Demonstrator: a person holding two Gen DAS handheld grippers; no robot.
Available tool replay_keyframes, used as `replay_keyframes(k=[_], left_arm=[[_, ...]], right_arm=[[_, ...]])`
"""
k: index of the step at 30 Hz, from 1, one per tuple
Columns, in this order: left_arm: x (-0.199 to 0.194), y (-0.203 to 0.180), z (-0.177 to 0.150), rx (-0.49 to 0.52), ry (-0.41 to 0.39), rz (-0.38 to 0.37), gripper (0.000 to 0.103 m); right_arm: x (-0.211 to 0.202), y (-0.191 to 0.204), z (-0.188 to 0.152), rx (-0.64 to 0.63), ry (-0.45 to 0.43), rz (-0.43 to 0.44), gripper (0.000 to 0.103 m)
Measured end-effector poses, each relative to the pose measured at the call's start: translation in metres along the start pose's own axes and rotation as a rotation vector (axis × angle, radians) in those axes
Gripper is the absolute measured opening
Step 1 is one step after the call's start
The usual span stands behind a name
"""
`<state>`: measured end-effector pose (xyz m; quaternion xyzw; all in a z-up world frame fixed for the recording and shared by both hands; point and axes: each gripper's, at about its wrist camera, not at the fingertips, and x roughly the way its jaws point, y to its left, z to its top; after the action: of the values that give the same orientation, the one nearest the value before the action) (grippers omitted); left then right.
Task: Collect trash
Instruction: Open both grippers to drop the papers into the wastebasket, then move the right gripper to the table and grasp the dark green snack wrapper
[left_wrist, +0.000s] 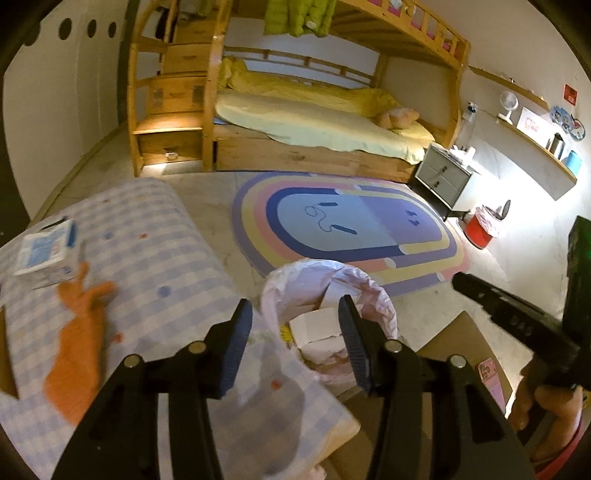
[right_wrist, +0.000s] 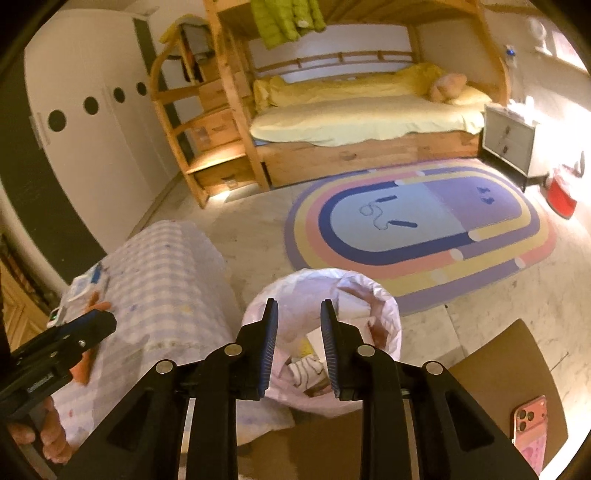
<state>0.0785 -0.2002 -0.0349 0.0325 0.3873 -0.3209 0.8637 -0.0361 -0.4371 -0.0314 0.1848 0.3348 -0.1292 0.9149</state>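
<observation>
A waste bin lined with a pale pink bag (left_wrist: 332, 280) (right_wrist: 354, 291) stands on the floor beside the table, with crumpled paper and white packaging (left_wrist: 317, 325) inside. My left gripper (left_wrist: 295, 306) hangs just above its near rim, open, nothing between the pads. My right gripper (right_wrist: 299, 304) hovers over the same bin, jaws apart by a narrower gap and also empty. On the checked tablecloth (left_wrist: 159, 236) lie a limp orange scrap (left_wrist: 79, 332) and a blue-and-white carton (left_wrist: 46, 254). Each gripper shows at the edge of the other's view.
A brown seat (right_wrist: 509, 365) with a pink phone (right_wrist: 530, 417) on it stands to the right of the bin. Beyond lie a striped oval rug (left_wrist: 351, 221), a wooden bunk bed (left_wrist: 295, 122), a grey nightstand (left_wrist: 441, 173) and a red bin (left_wrist: 480, 229).
</observation>
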Motion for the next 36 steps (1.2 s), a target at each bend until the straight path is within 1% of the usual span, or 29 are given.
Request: replay_keyframes(k=[4, 8, 12, 15, 19, 20, 23, 25, 27, 32, 36], left_arm=[[-0.029, 0.014, -0.012, -0.019, -0.029, 0.034, 0.047], [-0.057, 0.03, -0.024, -0.035, -0.057, 0.083, 0.047], [-0.08, 0.051, -0.037, -0.063, -0.07, 0.137, 0.051], [-0.097, 0.072, -0.048, -0.103, -0.076, 0.181, 0.053], [-0.114, 0.099, -0.061, -0.143, -0.076, 0.239, 0.054], [-0.119, 0.107, -0.064, -0.156, -0.076, 0.256, 0.055], [-0.131, 0.128, -0.073, -0.201, -0.083, 0.297, 0.058], [-0.138, 0.145, -0.079, -0.237, -0.083, 0.328, 0.058], [-0.143, 0.16, -0.087, -0.262, -0.083, 0.359, 0.058], [-0.154, 0.194, -0.094, -0.327, -0.088, 0.427, 0.059], [-0.161, 0.211, -0.096, -0.358, -0.097, 0.453, 0.063]], right_arm=[[-0.021, 0.027, -0.002, -0.044, -0.021, 0.039, 0.026], [-0.032, 0.057, -0.007, -0.099, -0.022, 0.08, 0.026], [-0.031, 0.091, -0.015, -0.157, 0.005, 0.137, 0.026], [-0.032, 0.118, -0.019, -0.208, 0.015, 0.189, 0.026], [-0.032, 0.155, -0.024, -0.291, 0.007, 0.259, 0.026], [-0.032, 0.16, -0.026, -0.302, 0.009, 0.274, 0.029], [-0.027, 0.179, -0.028, -0.318, 0.033, 0.314, 0.031], [-0.024, 0.189, -0.029, -0.335, 0.041, 0.325, 0.032], [-0.02, 0.2, -0.031, -0.356, 0.047, 0.339, 0.038], [-0.008, 0.221, -0.035, -0.402, 0.07, 0.335, 0.044], [0.005, 0.234, -0.036, -0.42, 0.094, 0.331, 0.044]])
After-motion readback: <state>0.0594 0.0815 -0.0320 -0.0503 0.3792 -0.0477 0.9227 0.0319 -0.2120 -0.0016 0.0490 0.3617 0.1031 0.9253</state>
